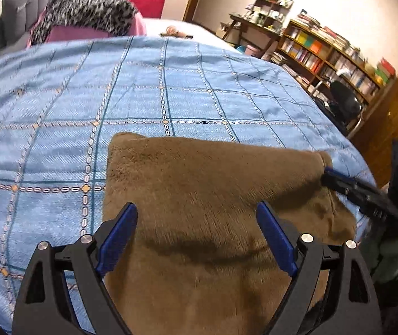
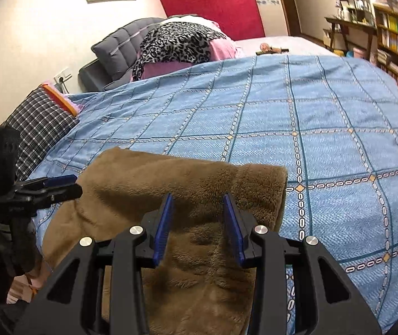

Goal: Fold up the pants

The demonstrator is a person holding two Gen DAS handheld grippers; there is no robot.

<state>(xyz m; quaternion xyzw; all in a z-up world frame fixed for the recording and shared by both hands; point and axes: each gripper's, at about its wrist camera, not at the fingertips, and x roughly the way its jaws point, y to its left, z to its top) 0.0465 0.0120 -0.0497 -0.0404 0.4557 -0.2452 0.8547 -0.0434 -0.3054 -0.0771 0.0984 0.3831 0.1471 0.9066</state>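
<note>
Both claws open, holding nothing: left claw and right claw hover over folded brown fleece pants at lower centre, lying on blue checked bedspread. Looks like between folds; next: regrip an edge.

bed with blue checked bedspread, folded brown fleece pants lying on it, leopard-print cloth piled at its far end
</note>
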